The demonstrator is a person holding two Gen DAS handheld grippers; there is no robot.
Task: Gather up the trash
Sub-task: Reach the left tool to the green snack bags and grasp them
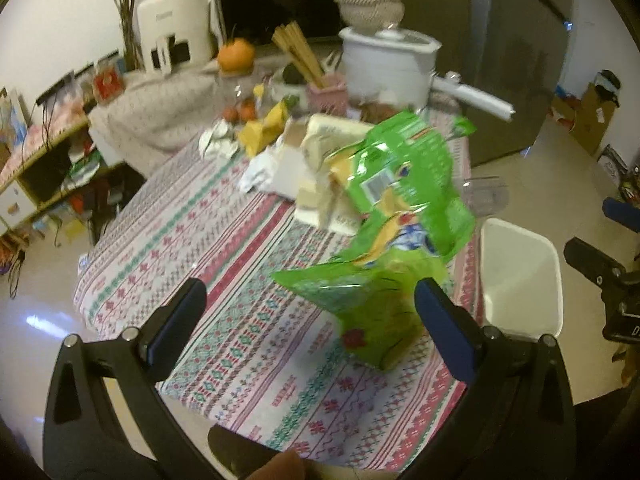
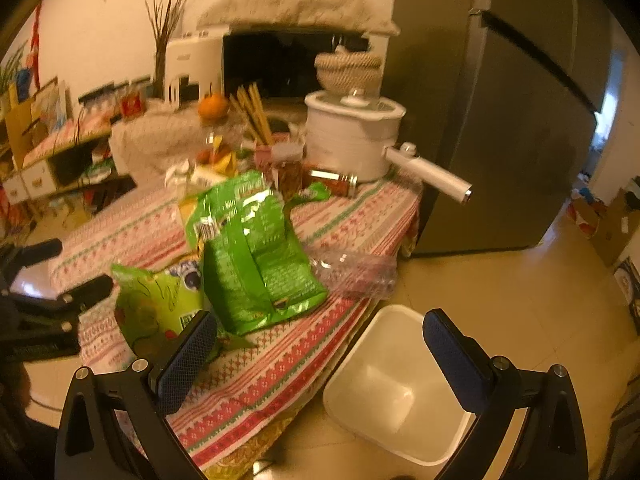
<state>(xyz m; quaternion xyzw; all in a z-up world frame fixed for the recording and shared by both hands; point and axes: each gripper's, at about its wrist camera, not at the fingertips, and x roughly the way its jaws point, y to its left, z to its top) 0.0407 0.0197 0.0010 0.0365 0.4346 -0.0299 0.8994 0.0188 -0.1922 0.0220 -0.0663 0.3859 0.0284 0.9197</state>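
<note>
A crumpled green snack bag (image 1: 400, 216) stands on the patterned tablecloth (image 1: 208, 240), just ahead of my open left gripper (image 1: 310, 288); its lower end rests against the right finger (image 1: 444, 328). In the right wrist view the green snack bag (image 2: 256, 256) looks like two green pieces. A white trash bin (image 2: 396, 380) stands on the floor by the table corner, below my open, empty right gripper (image 2: 320, 316). A crushed clear bottle (image 2: 352, 272) lies at the table edge. Behind the bag lie a yellow wrapper (image 1: 260, 132), crumpled white paper (image 1: 218, 140) and pale boxes (image 1: 320, 168).
At the table's far end are a white pot (image 2: 352, 140) with a long handle, a pink holder of sticks (image 1: 324, 92), jars (image 2: 332, 180) and an orange (image 1: 236, 54). A dark fridge (image 2: 500, 120) stands to the right. Low shelves (image 1: 44, 160) line the left wall.
</note>
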